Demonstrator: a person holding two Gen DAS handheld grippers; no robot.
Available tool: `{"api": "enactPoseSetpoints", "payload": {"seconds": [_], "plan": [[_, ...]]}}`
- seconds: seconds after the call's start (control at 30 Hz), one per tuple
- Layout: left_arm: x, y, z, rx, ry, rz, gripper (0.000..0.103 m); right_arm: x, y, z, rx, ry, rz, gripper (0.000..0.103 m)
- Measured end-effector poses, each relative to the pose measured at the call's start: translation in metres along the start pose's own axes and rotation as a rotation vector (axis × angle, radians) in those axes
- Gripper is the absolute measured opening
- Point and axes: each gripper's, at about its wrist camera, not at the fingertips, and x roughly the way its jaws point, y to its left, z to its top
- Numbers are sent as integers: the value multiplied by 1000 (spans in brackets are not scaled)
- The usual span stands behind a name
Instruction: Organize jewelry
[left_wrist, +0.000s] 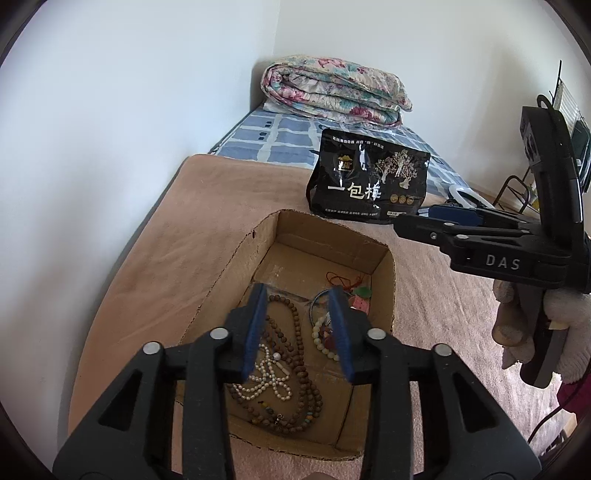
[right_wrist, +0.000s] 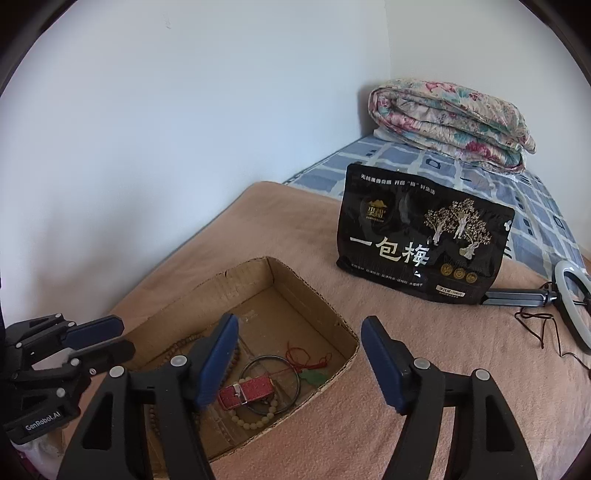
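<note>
Left gripper (left_wrist: 301, 332): jaws part open, nothing between the pads, poised above the open cardboard box (left_wrist: 389, 291). Right gripper (right_wrist: 301, 363): jaws wide, empty, over the near right corner of the same box; a gloved hand (left_wrist: 532, 332) carries it, seen in the left view only.

All the jewelry lies in the box. Directly below the left gripper, and seen clearly in its view only: one white pearl strand (left_wrist: 264, 382) and one long brown bead string (left_wrist: 295, 369) looped several times. The right view shows only a short run of the brown beads.

Below the right gripper, clearer in its view: one red strap (right_wrist: 247, 393), one dark bangle (right_wrist: 272, 382), one pale bead bracelet (right_wrist: 256, 421), one green pendant (right_wrist: 314, 378) on red cord.

Beyond the box, ahead of both grippers: one black pouch (right_wrist: 421, 236) standing on the pink blanket (right_wrist: 406, 369); further back, one folded floral quilt (right_wrist: 450, 122). Right view only: one ring light (right_wrist: 570, 295) lying to the right of the pouch.
</note>
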Motion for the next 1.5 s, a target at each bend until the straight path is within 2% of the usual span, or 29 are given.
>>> {"api": "enactPoseSetpoints", "payload": {"seconds": [0.5,0.9,1.03,1.17,1.27,1.5], "plan": [[-44,-23,5,30,-56,-8,35,-63,-6,-8,26,-44,-8,74],[-89,-67,2,70,-98,-14,36,-137,-18,-38,46,-84,-39,77],[-105,-81,-4,74,-120,-6,58,-158,-22,-52,47,-100,-64,80],[-115,-92,-9,85,-132,5,61,-174,-24,-65,41,-114,-84,84],[-120,-97,-13,83,-138,11,75,-184,-27,-77,41,-121,-101,87],[-126,-112,-24,111,-150,26,80,-196,-32,-100,46,-124,-127,95]]}}
